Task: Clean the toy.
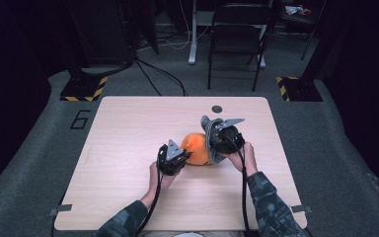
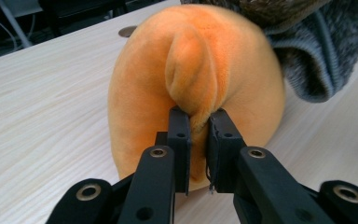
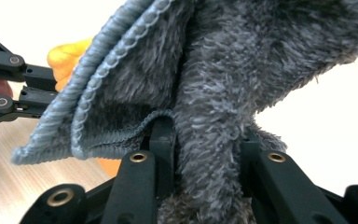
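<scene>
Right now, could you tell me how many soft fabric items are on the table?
2: an orange plush mid-table, pinched by the left gripper, and a grey fuzzy cloth beside it, clamped in the right gripper. Others may be hidden behind them.

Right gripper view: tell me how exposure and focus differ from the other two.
Right gripper view: the table is blown out to near white, and the grey fuzzy cloth up close is soft. Left gripper view: evenly lit, orange plush fairly sharp. High view: lit tabletop, surroundings fall into darkness.
</scene>
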The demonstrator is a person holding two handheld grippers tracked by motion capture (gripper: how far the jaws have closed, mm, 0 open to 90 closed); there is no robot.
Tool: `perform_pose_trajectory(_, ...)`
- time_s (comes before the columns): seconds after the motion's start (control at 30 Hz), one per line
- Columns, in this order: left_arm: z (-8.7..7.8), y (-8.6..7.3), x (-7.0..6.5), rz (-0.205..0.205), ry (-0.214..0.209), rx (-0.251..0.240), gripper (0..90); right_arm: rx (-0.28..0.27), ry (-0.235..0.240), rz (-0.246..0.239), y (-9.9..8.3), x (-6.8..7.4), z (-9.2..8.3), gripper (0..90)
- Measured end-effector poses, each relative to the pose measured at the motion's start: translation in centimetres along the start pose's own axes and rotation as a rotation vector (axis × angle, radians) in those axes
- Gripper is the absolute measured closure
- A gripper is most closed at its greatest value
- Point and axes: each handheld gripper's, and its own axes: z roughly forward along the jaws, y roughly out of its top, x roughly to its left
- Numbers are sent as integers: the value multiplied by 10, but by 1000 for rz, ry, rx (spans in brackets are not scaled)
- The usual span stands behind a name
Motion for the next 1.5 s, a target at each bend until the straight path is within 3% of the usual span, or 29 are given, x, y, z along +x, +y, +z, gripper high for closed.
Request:
perform_pose_trajectory(0.1,-3,3,0,-59,-41,-14,824,-28,15,0,6,3,-12,687)
perform_pose_trajectory(0.27,-6,6,-2,-86,-75,-13,823,-63,29,-39,15,22,-22,684)
perform_pose_trajectory(0.37,-4,6,-3,-78,-70,4,819,-50,18,-53,16,35,-15,680)
perform_pose_trajectory(0.53,0,4,-3,-49,-50,32,809,-16,-21,-75,12,38,-4,680)
perform_pose_trajectory(0.63,1,4,-2,-23,-46,50,802,-2,-24,-81,11,35,-1,681)
perform_pose_trajectory(0.77,3,2,1,-42,-39,46,797,36,-19,-95,9,31,0,681)
perform_pose_trajectory(1.03,4,1,6,-46,-40,62,793,88,-23,-83,3,22,5,683)
perform_pose_trajectory(1.1,4,0,6,-44,-33,55,793,114,-31,-98,2,20,5,683)
perform_pose_trajectory(1.3,6,-1,8,-49,-33,58,791,153,-30,-54,-4,11,9,688)
perform_pose_trajectory(1.5,6,-2,10,-51,-32,59,791,193,-41,-55,-7,7,10,697)
